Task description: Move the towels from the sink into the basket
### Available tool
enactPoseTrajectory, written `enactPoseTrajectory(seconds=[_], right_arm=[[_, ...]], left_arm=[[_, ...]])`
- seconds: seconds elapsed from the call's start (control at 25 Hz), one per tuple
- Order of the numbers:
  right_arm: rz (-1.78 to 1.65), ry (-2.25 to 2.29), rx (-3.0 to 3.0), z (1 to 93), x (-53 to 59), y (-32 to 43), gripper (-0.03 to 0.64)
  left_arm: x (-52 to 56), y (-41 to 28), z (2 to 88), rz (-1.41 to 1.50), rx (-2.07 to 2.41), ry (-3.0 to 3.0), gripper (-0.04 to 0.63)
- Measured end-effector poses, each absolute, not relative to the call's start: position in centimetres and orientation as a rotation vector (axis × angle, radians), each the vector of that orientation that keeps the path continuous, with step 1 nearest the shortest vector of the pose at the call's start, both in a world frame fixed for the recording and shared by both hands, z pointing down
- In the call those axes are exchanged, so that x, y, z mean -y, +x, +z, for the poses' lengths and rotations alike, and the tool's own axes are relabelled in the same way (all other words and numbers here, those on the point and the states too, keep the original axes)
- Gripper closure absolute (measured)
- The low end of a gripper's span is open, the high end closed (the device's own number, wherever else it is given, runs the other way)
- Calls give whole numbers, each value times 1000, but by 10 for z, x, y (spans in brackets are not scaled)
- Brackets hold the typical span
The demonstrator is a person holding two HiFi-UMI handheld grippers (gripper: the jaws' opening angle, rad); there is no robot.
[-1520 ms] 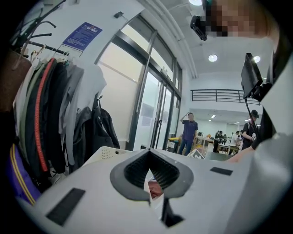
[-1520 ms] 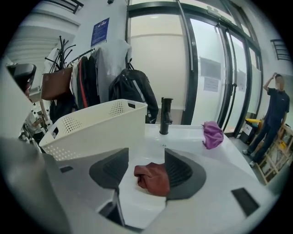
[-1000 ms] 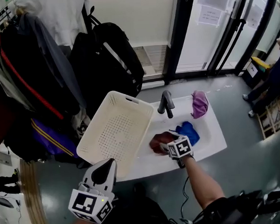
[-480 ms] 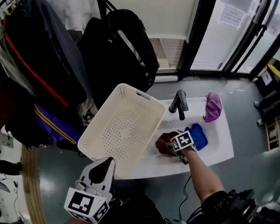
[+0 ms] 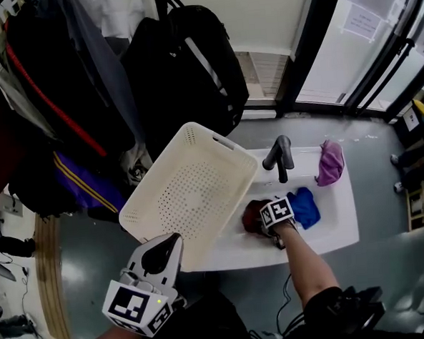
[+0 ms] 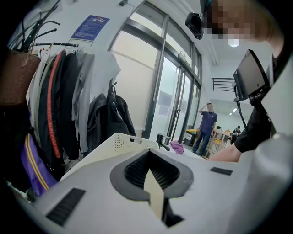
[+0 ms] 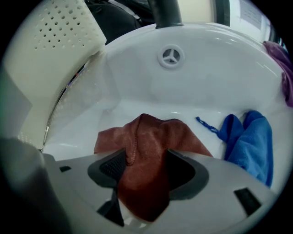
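Right fingers (image 7: 183,176) closing round rumpled towel (image 7: 151,137)

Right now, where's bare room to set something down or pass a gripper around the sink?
Basket floor is all bare. Sink is bare along its back wall under the faucet and at its front right corner. Crowded: basin middle, right gripper closing around red towel, blue towel beside it; purple towel at the back right corner.
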State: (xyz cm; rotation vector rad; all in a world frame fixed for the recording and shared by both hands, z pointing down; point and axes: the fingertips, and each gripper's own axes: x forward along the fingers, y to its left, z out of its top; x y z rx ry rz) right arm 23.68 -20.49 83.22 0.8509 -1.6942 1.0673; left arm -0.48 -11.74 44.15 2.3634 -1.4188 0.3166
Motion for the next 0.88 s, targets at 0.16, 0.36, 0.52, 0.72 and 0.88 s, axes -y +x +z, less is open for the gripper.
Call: enactPoseTrajectory(seconds=[0.16,0.36,0.52,0.72,0.88], right_arm=[[1146,831,1707,833,200,229,412],[1145,855,1721,825,201,225,510],[1064,909,1760,801,202,227,522],[977,1064,1869,738,203,230,522],[890,1189,1958,674,197,224,522]], left_arm=[[120,-2,442,312,1409,2367,589],[120,-1,442,309,1399,2380,588],[119,0,438,286,1369,2405,589],[118,3,426,241,1311,2471,588],[113,1,417,205,1264,2513,589]])
